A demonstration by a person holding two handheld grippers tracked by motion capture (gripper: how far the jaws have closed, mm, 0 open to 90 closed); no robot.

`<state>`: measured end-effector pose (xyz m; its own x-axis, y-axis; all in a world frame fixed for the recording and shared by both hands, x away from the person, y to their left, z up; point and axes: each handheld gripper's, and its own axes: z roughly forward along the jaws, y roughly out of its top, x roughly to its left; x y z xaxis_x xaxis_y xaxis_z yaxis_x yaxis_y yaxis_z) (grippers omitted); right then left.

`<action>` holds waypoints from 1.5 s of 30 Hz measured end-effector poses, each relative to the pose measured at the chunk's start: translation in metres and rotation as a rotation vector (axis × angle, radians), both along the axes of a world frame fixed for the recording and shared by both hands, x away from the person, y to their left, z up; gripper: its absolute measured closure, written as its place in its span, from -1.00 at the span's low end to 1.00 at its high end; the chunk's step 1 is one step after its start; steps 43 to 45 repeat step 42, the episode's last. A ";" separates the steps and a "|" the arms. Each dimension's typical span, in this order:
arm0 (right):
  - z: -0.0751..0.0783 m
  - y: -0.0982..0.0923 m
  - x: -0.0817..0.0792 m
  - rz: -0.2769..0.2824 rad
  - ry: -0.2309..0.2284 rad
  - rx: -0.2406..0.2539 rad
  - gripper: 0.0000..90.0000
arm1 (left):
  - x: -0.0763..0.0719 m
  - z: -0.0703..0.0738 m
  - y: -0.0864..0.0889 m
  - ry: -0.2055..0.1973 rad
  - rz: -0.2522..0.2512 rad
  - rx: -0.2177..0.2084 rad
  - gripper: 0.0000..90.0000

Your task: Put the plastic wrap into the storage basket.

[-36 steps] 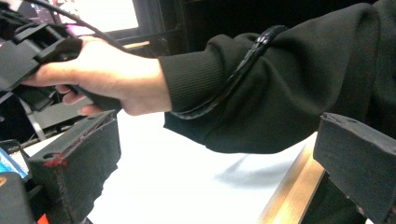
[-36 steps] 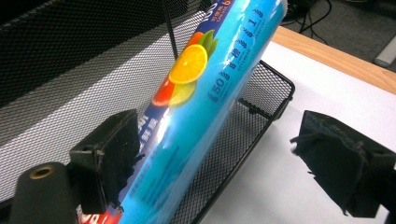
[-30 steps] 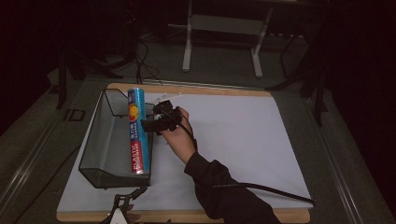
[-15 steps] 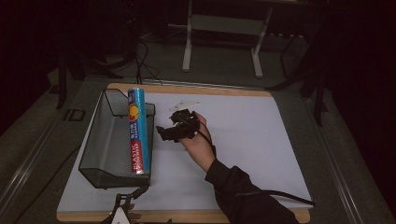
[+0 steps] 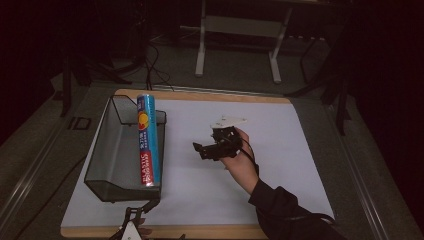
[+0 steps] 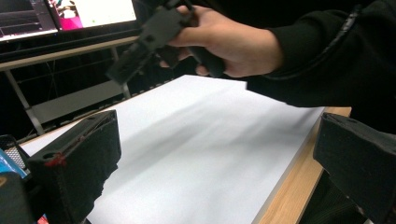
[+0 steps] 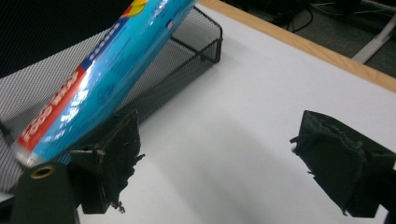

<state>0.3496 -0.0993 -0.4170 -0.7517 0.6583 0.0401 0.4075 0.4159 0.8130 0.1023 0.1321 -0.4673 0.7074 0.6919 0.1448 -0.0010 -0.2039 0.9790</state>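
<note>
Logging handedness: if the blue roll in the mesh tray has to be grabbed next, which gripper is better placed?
Probably the right gripper: open, above the mat, facing the blue roll. The left gripper sits low at the table's near edge.

One blue roll (image 5: 148, 142), one mesh basket (image 5: 112, 160) (black), two grippers.

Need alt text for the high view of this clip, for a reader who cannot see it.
A hand holds the open black right gripper above the white sheet on a wooden table, jaws pointing at a blue plastic-wrap roll. The roll lies along the right rim of a black wire-mesh tray. The left gripper shows at the table's near edge.
</note>
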 end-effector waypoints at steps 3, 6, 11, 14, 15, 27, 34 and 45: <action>-0.002 -0.012 -0.007 0.004 0.004 0.005 -0.70 | 0.000 0.000 0.000 0.002 -0.001 0.003 -0.96; -0.005 -0.021 -0.016 0.007 0.004 0.014 -0.70 | 0.000 0.000 -0.001 0.002 -0.002 0.004 -0.96; -0.009 -0.038 -0.031 0.007 -0.001 0.035 -0.70 | 0.000 0.000 -0.001 0.002 -0.001 0.006 -0.96; -0.013 -0.049 -0.037 0.002 0.010 0.035 -0.70 | 0.000 -0.001 -0.002 0.004 -0.003 0.007 -0.96; -0.015 -0.052 -0.039 0.001 0.011 0.037 -0.70 | 0.000 -0.001 -0.002 0.002 -0.002 0.008 -0.96; -0.031 -0.096 -0.062 -0.040 0.021 0.042 -0.70 | 0.000 -0.001 -0.003 0.001 -0.005 0.015 -0.96; -0.035 -0.104 -0.071 -0.048 -0.003 0.040 -0.69 | 0.000 -0.001 -0.003 -0.002 -0.010 0.017 -0.96; -0.041 -0.101 -0.070 -0.028 -0.049 0.025 -0.69 | 0.000 -0.001 -0.004 -0.004 -0.012 0.016 -0.96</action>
